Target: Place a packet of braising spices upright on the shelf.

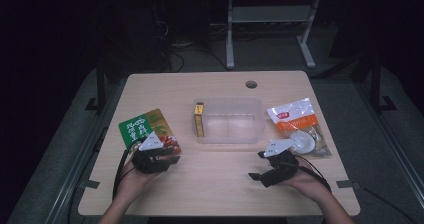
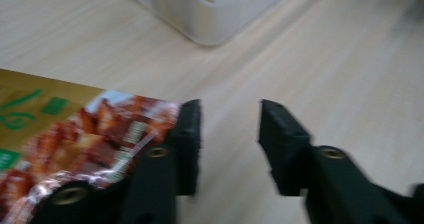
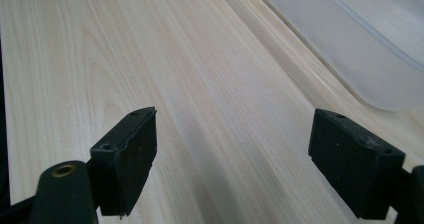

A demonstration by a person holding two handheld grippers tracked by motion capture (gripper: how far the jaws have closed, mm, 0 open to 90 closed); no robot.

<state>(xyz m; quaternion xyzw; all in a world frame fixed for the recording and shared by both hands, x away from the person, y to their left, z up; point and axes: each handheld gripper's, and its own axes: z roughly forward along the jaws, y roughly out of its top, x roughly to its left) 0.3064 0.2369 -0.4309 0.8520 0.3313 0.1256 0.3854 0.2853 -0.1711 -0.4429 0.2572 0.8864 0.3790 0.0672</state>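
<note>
Left side, high view: seasoning pouch [image 1: 145, 126], green and red print, flat on the table [image 1: 215, 184], left of the clear plastic bin [image 1: 230, 139]. Long axis roughly far-to-near, skewed a little clockwise.

Left tongs [image 1: 159, 153] at the pouch's near-right corner, pointing far and slightly right. Nearer hand by a wide margin; no reason to bring the other one in.

Left gripper view: tongs [image 2: 230, 119] parted to a moderate gap, bare wood between the pads, nothing pinched. Pouch [image 2: 75, 134] lies wholly left of the gap, its corner up against the outer side of the left jaw or tucked under it; cannot tell which through the blur. So: offset left, not between the pads. Looks like a missed bite. Next move probably needs a shift left, or a re-spread, to get the pouch edge into the gap. Bin corner [image 2: 200, 14] far ahead.

Centre: bin open-topped, yellow box [image 1: 199, 119] standing at its left end, remainder looks bare.

Right side: right tongs [image 1: 257, 165] near the bin's near-right corner, pointing left over bare table. Right gripper view: tongs [image 3: 232, 134] spread wide, gripping nothing, bin wall [image 3: 360, 44] at far right. Orange-and-white snack bag [image 1: 300, 129] just far-right of that hand, apart from the pads.
</note>
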